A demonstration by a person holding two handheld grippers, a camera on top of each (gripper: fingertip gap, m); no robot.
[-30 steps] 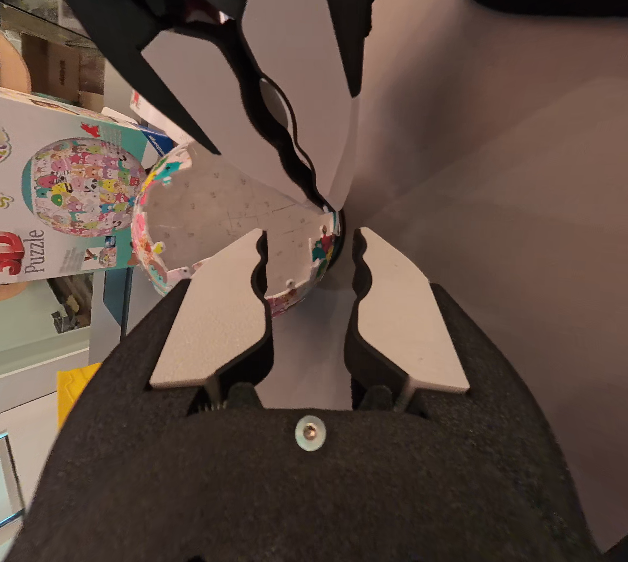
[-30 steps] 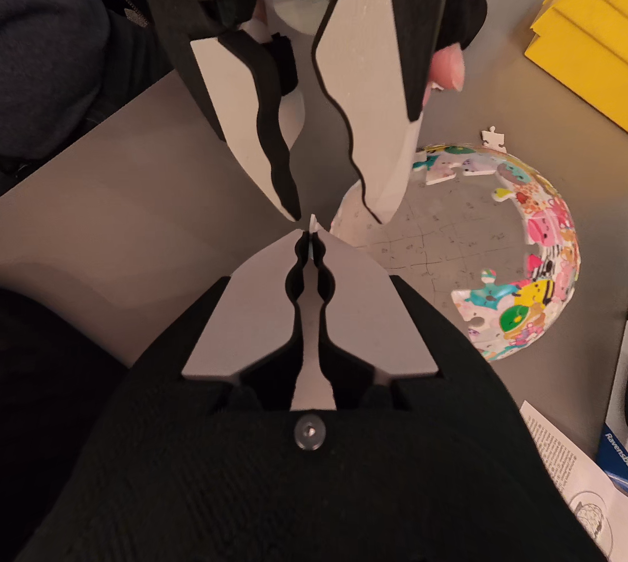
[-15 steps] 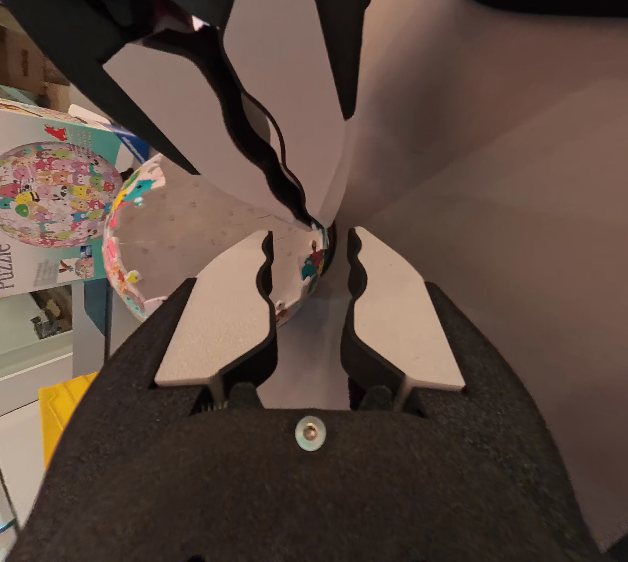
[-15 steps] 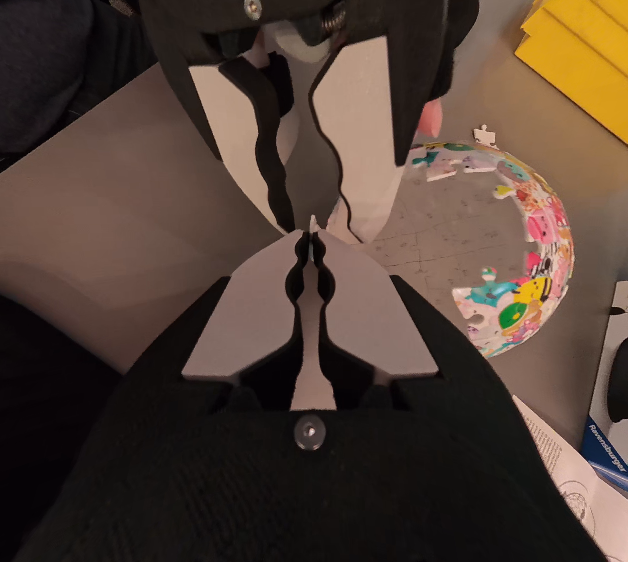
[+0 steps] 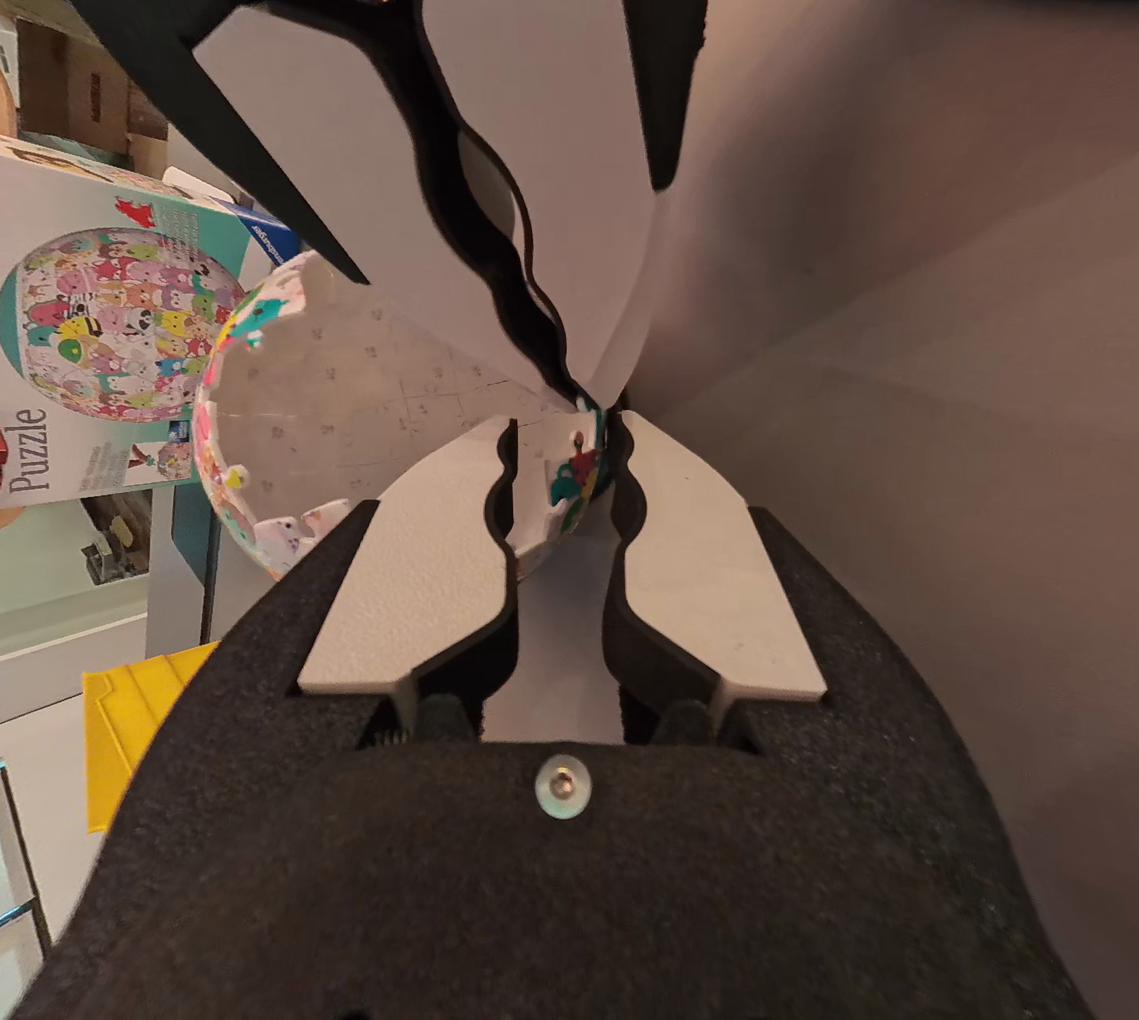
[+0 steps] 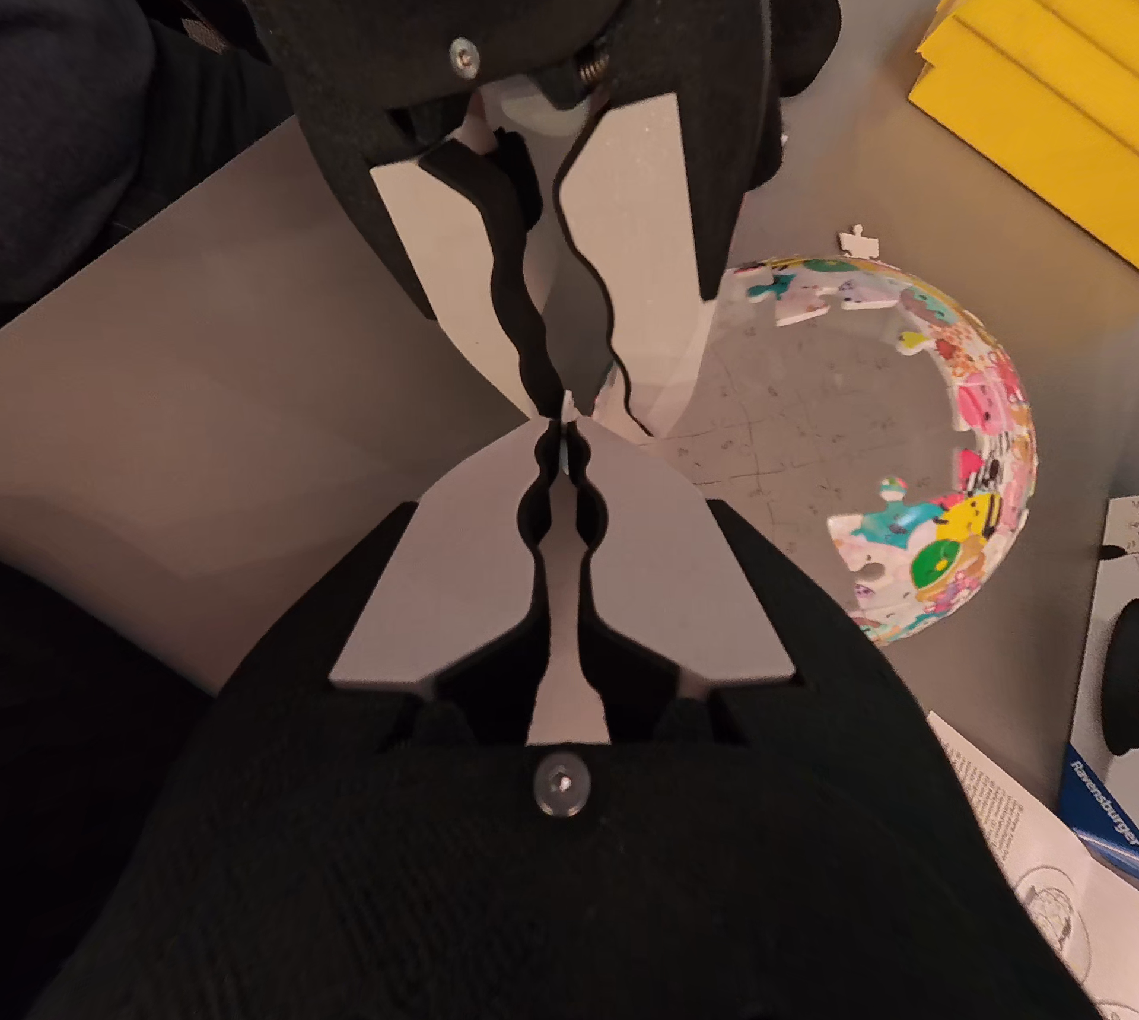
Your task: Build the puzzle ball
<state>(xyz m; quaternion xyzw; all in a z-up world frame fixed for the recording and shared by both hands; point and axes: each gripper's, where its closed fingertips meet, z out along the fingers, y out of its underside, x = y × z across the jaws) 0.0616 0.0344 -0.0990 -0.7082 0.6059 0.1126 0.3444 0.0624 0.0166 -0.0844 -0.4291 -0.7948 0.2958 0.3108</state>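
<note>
Closer than before, both grippers now meet tip to tip at the rim of the half-built puzzle ball [image 6: 961,435] on the grey table [image 6: 216,374]. Left gripper [image 5: 564,426], jaws parted, straddles the ball's wall. Right gripper [image 6: 564,426], jaws nearly closed, pinches a small puzzle piece [image 6: 566,405].

Grey table [image 6: 246,374], puzzle ball [image 6: 961,497], loose piece [image 6: 858,242]

A grey table [image 6: 216,374] fills the scene. Stacked yellow bins [image 6: 1041,65] sit at two o'clock in the right wrist view, a printed paper sheet [image 6: 1017,842] at four o'clock. A cardboard box [image 5: 80,90] stands at ten o'clock in the left wrist view.
</note>
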